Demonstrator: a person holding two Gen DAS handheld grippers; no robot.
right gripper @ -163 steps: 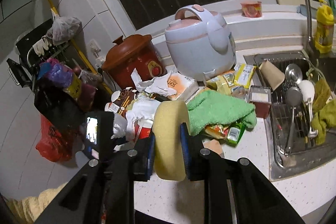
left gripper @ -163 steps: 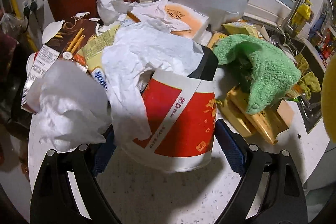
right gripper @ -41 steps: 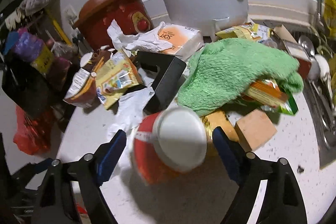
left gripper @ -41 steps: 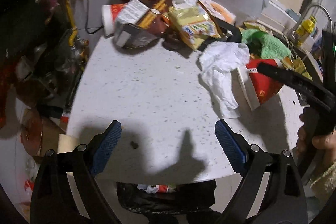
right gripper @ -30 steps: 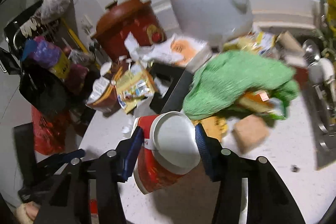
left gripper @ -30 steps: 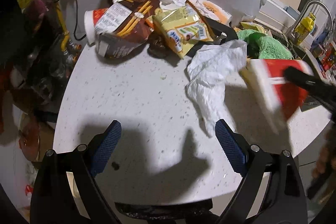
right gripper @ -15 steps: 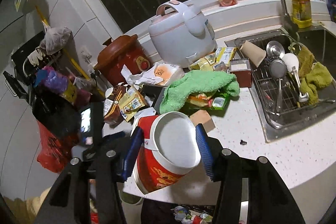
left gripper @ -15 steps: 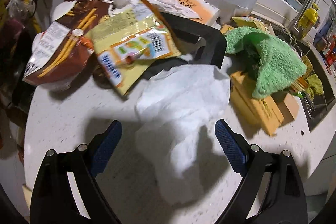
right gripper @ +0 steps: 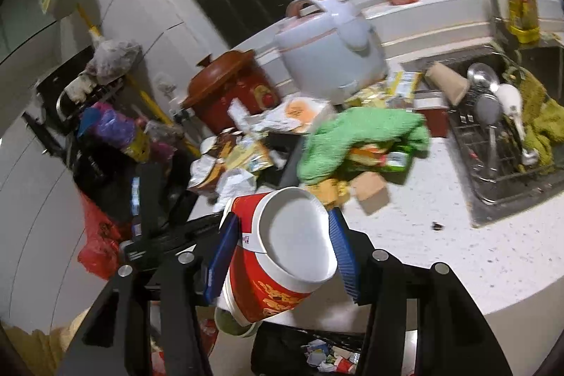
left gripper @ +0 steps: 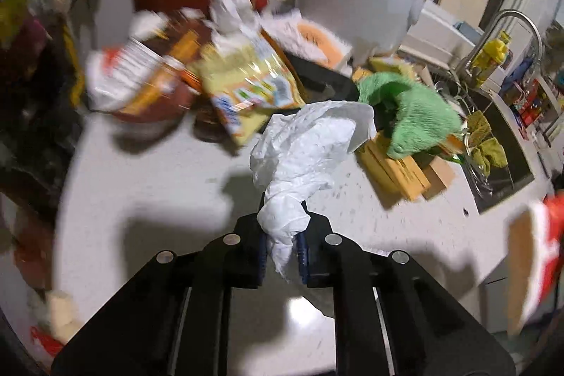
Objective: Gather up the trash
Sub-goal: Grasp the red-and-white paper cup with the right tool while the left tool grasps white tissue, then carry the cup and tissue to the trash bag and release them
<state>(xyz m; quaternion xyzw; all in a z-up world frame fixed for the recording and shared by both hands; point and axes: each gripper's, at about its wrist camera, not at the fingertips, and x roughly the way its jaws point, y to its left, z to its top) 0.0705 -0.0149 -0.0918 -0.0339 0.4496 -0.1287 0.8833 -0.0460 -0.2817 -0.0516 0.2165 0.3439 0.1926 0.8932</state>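
The left hand-held gripper (left gripper: 282, 254) has just been closing, and its blue pads are now pinched tight on the lower tail of a crumpled white paper towel (left gripper: 310, 143). The rest of the towel fans up and away from the pads over the speckled white surface (left gripper: 148, 178).

The right hand-held gripper (right gripper: 283, 254) sits about half open with a red-and-white paper cup (right gripper: 278, 256) wedged between its pads. The cup is tilted, white bottom facing the camera, and it hangs past the surface's rounded front edge. Right under it there's a black trash bag (right gripper: 317, 353) with scraps already inside.

Open room: the near left part of the surface is bare, and so is the stretch along the front edge toward the sink (right gripper: 507, 143). Everything further back is packed:
- a yellow snack bag (left gripper: 246, 83) and a brown snack bag (left gripper: 148, 83), side by side
- a green cloth (left gripper: 409, 115) draped over yellow boxes (left gripper: 391, 164)
- a red clay cooker (right gripper: 229, 87) and a white rice cooker (right gripper: 328, 48) behind the pile, close to the wall

The sink's dish rack (right gripper: 493, 143) holds ladles and takes up the right edge. The left wrist view is pretty blurry toward its rim.
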